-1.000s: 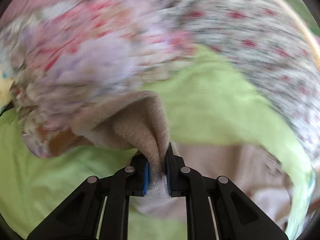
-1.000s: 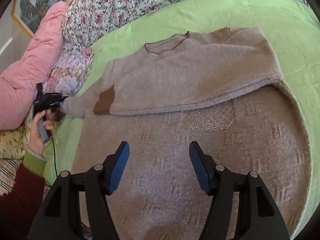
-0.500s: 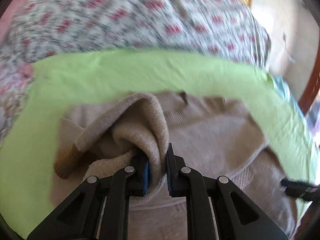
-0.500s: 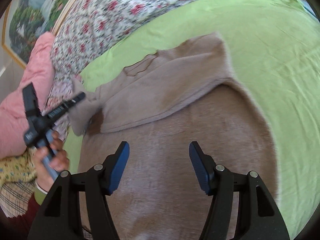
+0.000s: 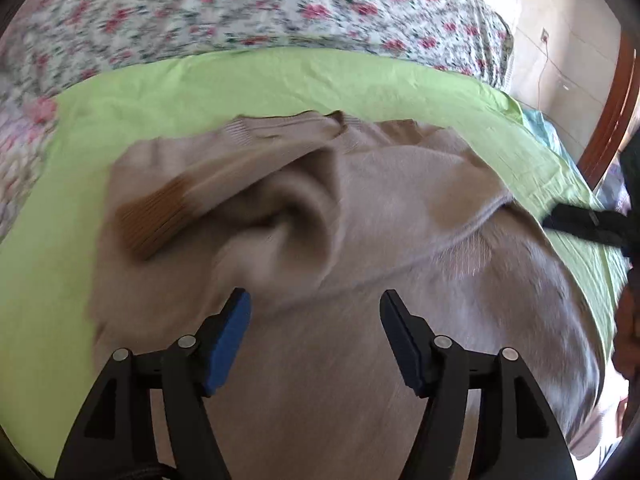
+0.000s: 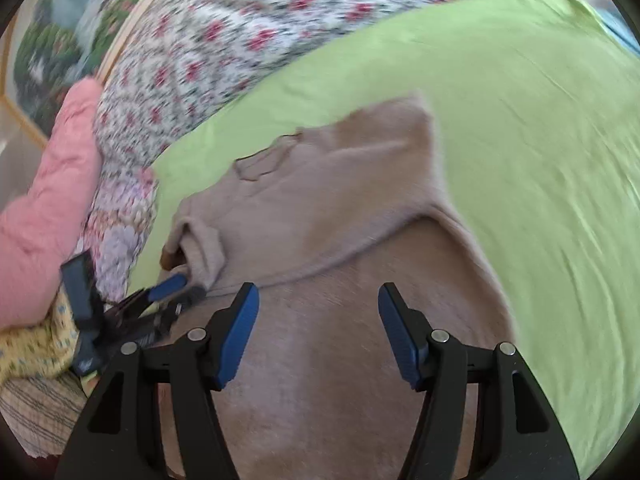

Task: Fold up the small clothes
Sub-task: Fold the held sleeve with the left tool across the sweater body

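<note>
A beige knit sweater (image 5: 380, 208) lies on a green sheet (image 5: 248, 80), both sleeves folded across its chest. The left sleeve with its brown cuff (image 5: 152, 216) lies loose and rumpled on the body. My left gripper (image 5: 314, 336) is open and empty just above the sweater, behind that sleeve. My right gripper (image 6: 318, 330) is open and empty over the sweater's lower body (image 6: 320, 380). The left gripper also shows in the right wrist view (image 6: 176, 292), open beside the dropped sleeve (image 6: 204, 248).
Floral bedding (image 5: 240, 4) runs along the far edge of the green sheet (image 6: 540, 140). A pink quilt (image 6: 44, 200) and a framed picture (image 6: 52, 40) are at the left. A wooden bed frame (image 5: 616, 120) is at the right. The right gripper shows dark at the sheet's right edge (image 5: 588, 224).
My left gripper carried the sleeve rightward over the sweater's chest, then opened and let it drop. My right gripper stayed open and shifted slightly over the sweater.
</note>
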